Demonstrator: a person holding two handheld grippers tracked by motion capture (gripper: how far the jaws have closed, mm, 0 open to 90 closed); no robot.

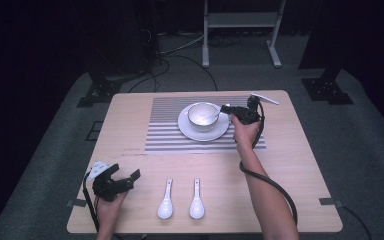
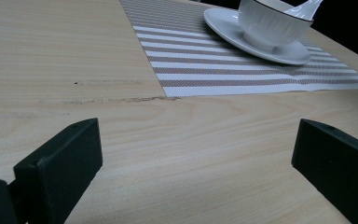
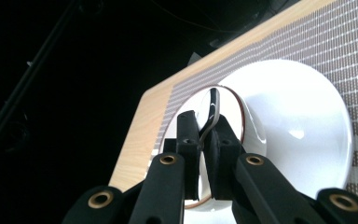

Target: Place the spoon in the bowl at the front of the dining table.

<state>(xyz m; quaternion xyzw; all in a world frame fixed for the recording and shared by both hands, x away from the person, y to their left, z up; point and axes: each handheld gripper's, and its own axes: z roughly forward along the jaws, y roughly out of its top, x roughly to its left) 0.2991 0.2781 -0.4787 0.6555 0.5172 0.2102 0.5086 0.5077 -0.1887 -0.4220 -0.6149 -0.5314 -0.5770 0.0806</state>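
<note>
No legible text, label, brand, number or sign on any surface in view.

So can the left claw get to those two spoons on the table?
Probably yes. The left claw is open, and the spoons lie just beside it with only bare table between.

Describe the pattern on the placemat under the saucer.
Placemat: grey and white stripes, clearest in the left gripper view.

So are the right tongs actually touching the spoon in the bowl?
Touching. In the right gripper view the right tongs are shut on the spoon handle, pads pressed against both sides, over the bowl.
</note>
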